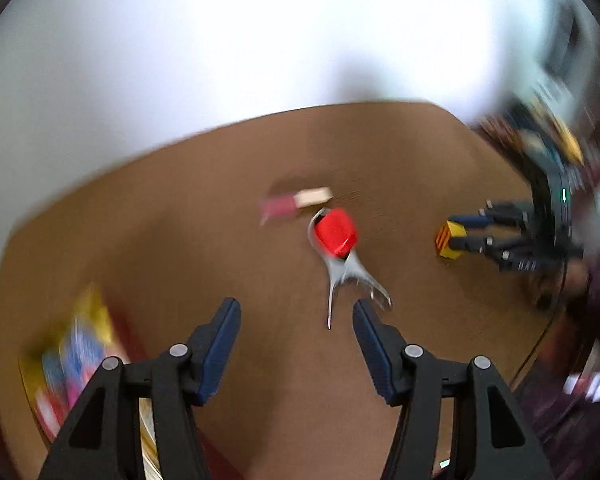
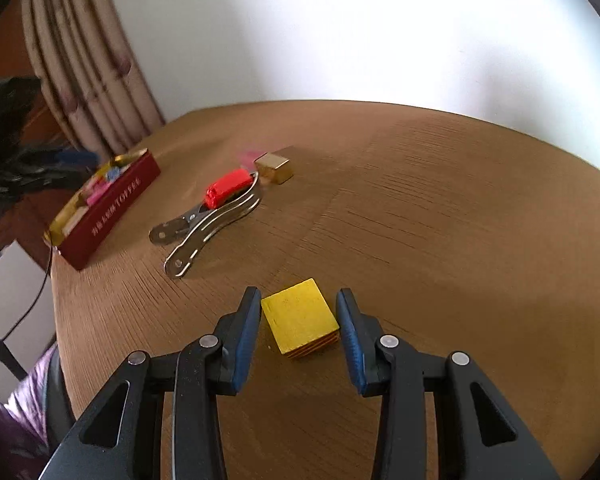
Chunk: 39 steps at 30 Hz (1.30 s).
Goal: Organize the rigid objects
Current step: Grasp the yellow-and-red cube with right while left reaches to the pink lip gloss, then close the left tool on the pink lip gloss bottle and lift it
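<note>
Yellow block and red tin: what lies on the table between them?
In the right wrist view, a metal clip with a red block on it lies between the yellow block and the red tin.

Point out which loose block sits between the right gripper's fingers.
The yellow cube, framed by the right gripper; the red block and tan block lie farther off.
</note>
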### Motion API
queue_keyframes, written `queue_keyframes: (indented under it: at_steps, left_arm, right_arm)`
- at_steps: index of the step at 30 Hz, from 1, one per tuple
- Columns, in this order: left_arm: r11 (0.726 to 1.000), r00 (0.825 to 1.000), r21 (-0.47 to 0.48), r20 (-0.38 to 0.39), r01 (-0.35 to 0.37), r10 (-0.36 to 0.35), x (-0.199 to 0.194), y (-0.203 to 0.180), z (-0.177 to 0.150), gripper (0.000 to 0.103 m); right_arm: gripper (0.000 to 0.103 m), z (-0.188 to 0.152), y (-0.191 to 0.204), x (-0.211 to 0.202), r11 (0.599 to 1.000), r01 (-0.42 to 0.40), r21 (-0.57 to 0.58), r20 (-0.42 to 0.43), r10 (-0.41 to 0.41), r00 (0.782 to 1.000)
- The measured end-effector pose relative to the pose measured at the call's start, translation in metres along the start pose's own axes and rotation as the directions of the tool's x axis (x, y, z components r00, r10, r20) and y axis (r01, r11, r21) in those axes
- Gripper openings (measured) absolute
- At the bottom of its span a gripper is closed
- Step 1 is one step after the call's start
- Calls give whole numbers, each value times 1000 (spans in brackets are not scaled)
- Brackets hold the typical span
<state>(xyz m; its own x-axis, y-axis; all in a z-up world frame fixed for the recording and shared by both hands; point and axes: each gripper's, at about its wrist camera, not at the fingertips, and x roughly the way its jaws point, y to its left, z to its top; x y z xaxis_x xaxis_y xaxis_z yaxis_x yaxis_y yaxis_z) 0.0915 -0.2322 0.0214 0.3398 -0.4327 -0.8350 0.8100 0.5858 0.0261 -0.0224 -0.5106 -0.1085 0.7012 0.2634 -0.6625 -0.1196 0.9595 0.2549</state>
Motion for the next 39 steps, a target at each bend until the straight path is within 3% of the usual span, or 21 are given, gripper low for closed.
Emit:
queue_keyframes:
  at_steps: [1,3,5,6,8,10,15,17,21,23,25,27,28,29,32,33,36,38,39]
  left_arm:
    - [997,1000,80,-8,7,-6,7,-5,11,60]
    - [960,1000,281,-15,-7,12,23,-13,32,60]
    - [885,999,464,-42,16,4,37,-23,45,60]
    - [839,999,545,-32,-9,31,45,-26,50,60]
    - [750,998,661,-48,-7,51,63,-27,60,60]
    - [720,994,694,-97,36,44,83,-18,72,60]
    - [678,975,713,-220,182,-31,120,-4,90,60]
    - [649,966,730,-258,215,-30,136,-5,96,60]
    - [568,950,775,-308,277,-42,161,-6,102,59]
    - [552,937,772,-346,315,-50,174,-5,106,54]
    - [539,933,780,-359,318,-30,188,-3,108,42]
    - [527,917,778,-399,342,-5,204,2,109,39]
    - [526,910,771,-413,359,-16,206,4,110,34]
    - [543,899,746,-435,385,-40,209,6,115,32]
    - [653,862,627,-500,424,-80,224,18,130,29]
    - [687,863,595,-497,417,-94,226,22,134,29]
    - [723,887,581,-450,375,-98,225,27,130,29]
    - [764,899,543,-425,349,-109,221,34,125,29]
    - [785,901,516,-418,342,-118,218,40,122,28]
  right_arm:
    - [36,-1,-4,-1,1000,2,17,6,-3,1000]
    - [36,0,-10,-1,999,-13,51,13,13,1000]
    - [36,0,-17,-3,997,-27,78,19,26,999]
    - [36,0,-19,-4,995,-42,91,23,40,999]
    - [36,-1,-25,-7,991,-65,121,42,60,997]
    - [37,-1,-31,-10,985,-85,147,59,77,995]
    - [37,-2,-44,-16,969,-130,211,100,111,989]
    - [37,-2,-50,-16,958,-152,243,105,129,986]
    - [37,-3,-61,-16,936,-189,296,117,161,980]
    - [37,-6,-66,-18,927,-199,319,128,165,978]
    - [37,-7,-68,-18,923,-203,327,129,169,977]
    - [37,-7,-66,-19,927,-193,322,128,159,979]
    - [37,-6,-64,-19,929,-192,315,125,160,979]
    - [37,-6,-64,-20,931,-195,309,123,164,979]
    - [37,-7,-65,-19,931,-186,314,114,158,981]
    - [37,-7,-66,-18,929,-188,318,108,161,981]
    - [37,-7,-66,-17,928,-190,322,100,166,981]
    - [44,-7,-64,-15,931,-189,313,85,171,982]
    - [53,-7,-63,-15,934,-173,312,76,157,985]
